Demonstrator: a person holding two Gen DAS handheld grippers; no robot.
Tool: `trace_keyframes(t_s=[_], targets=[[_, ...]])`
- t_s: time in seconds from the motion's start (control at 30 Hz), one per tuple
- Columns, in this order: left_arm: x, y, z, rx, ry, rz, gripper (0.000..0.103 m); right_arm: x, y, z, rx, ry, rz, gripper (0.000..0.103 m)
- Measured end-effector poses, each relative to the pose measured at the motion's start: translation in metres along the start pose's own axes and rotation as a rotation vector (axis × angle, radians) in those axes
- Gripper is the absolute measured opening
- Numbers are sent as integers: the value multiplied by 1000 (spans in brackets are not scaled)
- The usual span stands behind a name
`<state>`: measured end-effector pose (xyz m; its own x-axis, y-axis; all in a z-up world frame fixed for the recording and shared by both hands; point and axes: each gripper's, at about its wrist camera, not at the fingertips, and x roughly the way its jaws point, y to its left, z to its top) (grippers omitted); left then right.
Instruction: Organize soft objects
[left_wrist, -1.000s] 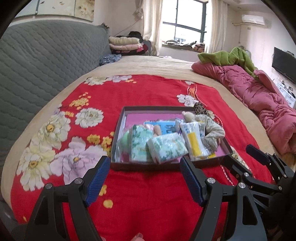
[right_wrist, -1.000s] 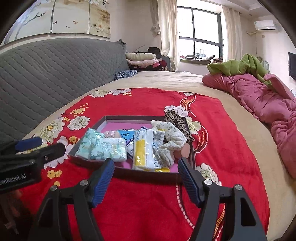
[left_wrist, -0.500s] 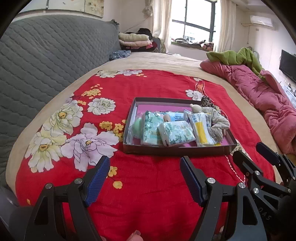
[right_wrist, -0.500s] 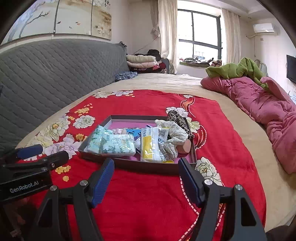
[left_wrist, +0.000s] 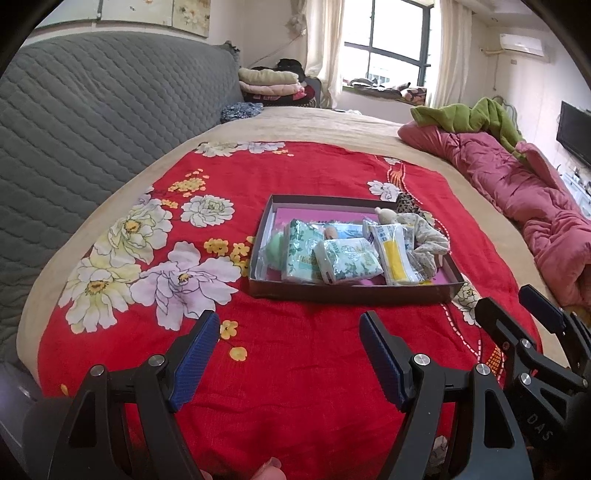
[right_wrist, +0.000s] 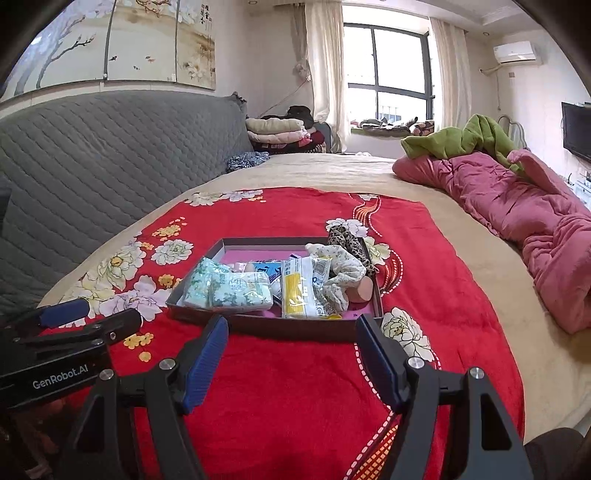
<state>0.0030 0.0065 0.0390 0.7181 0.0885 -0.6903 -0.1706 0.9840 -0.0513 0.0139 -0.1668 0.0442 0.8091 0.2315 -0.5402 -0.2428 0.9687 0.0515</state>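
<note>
Red floral blanket (left_wrist: 295, 369) on bed: soft packets and cloths already lie in the shallow box (left_wrist: 351, 293) near its centre; left gripper (left_wrist: 288, 354) and right gripper (right_wrist: 291, 358) both spread, empty; sorting apparently complete.

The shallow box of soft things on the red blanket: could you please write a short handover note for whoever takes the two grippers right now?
Left gripper: open, empty, above the red blanket, short of the box.
Right gripper: open, empty, at the box's near wall.
Things: two green-patterned tissue packs, a yellow-striped packet, a pale floral cloth and other small items all lie in the box; a leopard-print piece hangs over its far right corner.
Done: nothing loose shows on the blanket.
Left: probably just tucking in the leopard piece.
</note>
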Motion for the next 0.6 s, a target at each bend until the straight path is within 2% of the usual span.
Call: trace_keyframes(t_s=[0.23,0.6], targets=[[-7,2,-2,-4,-6,-8,79,-2,0,-3,4,9,1,71],[12,2,-8,-4,36,4,79,20,-1,-17,16,68,13,71]])
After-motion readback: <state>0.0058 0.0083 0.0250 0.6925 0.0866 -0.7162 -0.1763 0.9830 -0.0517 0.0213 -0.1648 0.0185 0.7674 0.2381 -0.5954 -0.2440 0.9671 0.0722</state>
